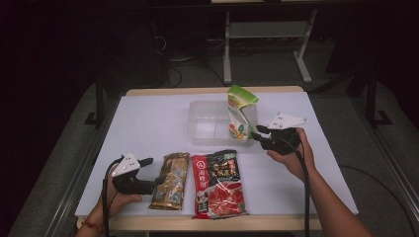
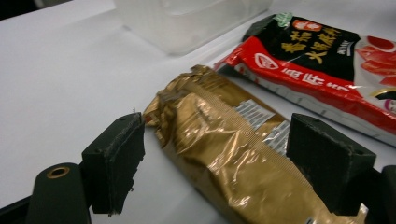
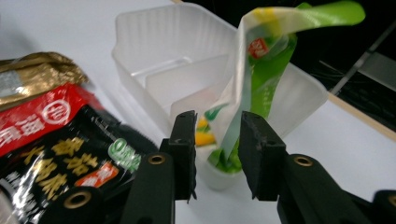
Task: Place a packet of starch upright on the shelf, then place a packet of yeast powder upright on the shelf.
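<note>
A green snack packet stands upright in the right compartment of a clear plastic container. My right gripper is open at the packet's lower right; in the right gripper view the packet's edge runs between the parted jaws of this gripper. A gold packet lies flat near the front edge. My left gripper is open, one jaw on each side of the gold packet, low over the table.
A red and black soup-base packet lies flat just right of the gold one. The container's left compartment holds nothing. The white table has bare room at left and far right. Dark floor and desk legs lie beyond.
</note>
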Tool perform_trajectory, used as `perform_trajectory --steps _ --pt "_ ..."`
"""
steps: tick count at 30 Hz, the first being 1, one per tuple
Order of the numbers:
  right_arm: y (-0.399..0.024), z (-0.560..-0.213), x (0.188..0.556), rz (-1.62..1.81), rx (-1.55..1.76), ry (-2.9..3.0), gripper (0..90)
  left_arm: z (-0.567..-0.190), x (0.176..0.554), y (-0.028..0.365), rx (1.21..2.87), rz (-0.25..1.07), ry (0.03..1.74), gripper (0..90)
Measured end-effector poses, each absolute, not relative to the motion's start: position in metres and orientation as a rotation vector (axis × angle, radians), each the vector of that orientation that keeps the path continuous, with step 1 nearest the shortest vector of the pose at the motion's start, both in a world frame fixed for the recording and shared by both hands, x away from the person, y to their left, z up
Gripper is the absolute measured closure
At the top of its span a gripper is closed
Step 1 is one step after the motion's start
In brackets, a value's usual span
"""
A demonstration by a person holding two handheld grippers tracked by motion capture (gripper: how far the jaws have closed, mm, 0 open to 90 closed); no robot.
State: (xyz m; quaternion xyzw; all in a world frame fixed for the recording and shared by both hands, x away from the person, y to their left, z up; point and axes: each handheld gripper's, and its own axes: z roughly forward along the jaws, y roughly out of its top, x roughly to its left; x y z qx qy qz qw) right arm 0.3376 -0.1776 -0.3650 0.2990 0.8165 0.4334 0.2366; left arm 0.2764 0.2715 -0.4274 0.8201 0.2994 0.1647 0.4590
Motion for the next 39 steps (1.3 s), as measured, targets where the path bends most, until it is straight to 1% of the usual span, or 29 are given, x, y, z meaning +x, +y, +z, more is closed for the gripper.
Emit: perform_trajectory --steps 6,10,15,17,20,22,23,27,32,34,39 --pt "-0.185 -0.375 0.324 1.188 0.816 2.306 60.4 -0.425 0.275 0.259 2.04 0.373 0.701 18.8" --pt "-0.193 -0.388 0.312 1.201 0.841 2.354 57.2 -0.424 0.273 0.247 2.074 0.341 0.66 18.9" --pt "-0.197 -0.397 0.31 1.217 0.864 2.374 54.6 -0.423 0.275 0.238 2.086 0.311 0.651 19.2" --pt "-0.198 -0.403 0.309 1.22 0.879 2.4 51.4 -0.422 0.274 0.231 2.1 0.29 0.63 19.3" --pt "-0.197 -0.407 0.308 1.26 0.89 2.422 48.9 -0.42 0.273 0.224 2.112 0.268 0.612 19.8" --pt "-0.193 -0.409 0.308 1.267 0.891 2.441 46.0 -0.42 0.274 0.222 2.112 0.262 0.608 20.1" --pt "-0.193 -0.409 0.308 1.267 0.891 2.441 46.0 -0.42 0.274 0.219 2.114 0.257 0.608 20.1" --pt "-0.184 -0.414 0.311 1.318 0.907 2.477 42.5 -0.42 0.276 0.208 2.102 0.201 0.619 21.3" --pt "-0.161 -0.422 0.317 1.334 0.895 2.539 40.2 -0.424 0.282 0.191 2.136 0.154 0.648 21.8" --pt "-0.15 -0.427 0.319 1.315 0.893 2.578 39.2 -0.426 0.283 0.185 2.156 0.146 0.641 21.9" --pt "-0.144 -0.429 0.318 1.307 0.88 2.594 38.7 -0.425 0.282 0.186 2.157 0.168 0.63 21.8"
